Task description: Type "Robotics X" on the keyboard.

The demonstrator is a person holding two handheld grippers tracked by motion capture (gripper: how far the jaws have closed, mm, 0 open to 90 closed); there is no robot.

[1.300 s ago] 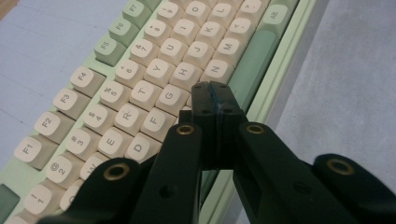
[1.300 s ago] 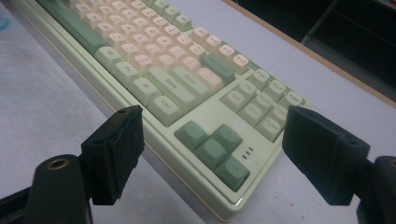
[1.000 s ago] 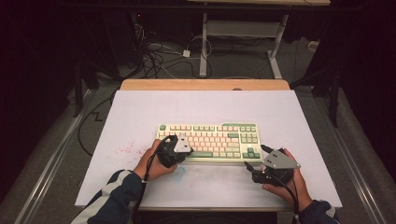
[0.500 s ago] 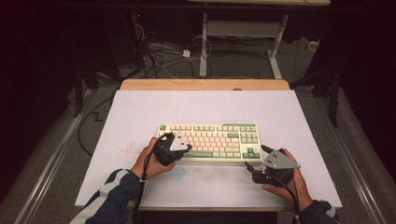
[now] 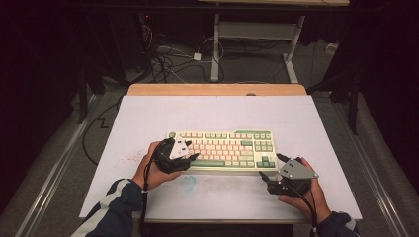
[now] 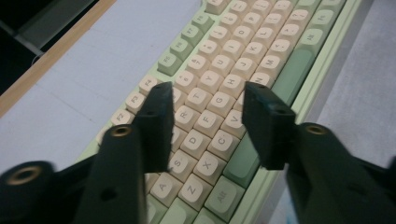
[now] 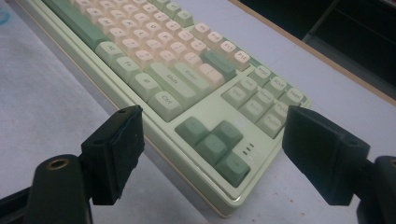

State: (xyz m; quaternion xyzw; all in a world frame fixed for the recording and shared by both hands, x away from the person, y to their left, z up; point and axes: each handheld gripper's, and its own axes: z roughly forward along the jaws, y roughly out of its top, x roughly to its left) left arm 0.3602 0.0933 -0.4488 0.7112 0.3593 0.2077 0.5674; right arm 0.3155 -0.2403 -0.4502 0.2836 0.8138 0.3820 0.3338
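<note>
Nearest, the right tongs gape wide and empty just off the keyboard's front right corner, where "Ctrl" and "Shift" can be read on the keys. The left tongs hover over its left letter keys (Z, C, G, T legible), jaws just opened partway, gripping nothing. The keyboard lies mid-bench, long axis left to right, its front edge towards the person.

Dim room: grey floor; cable tangle at 11 o'clock; white desk frame at 12 o'clock.

Keyboard keycaps read letters — F, G, C, Z — also Shift, Ctrl.
</note>
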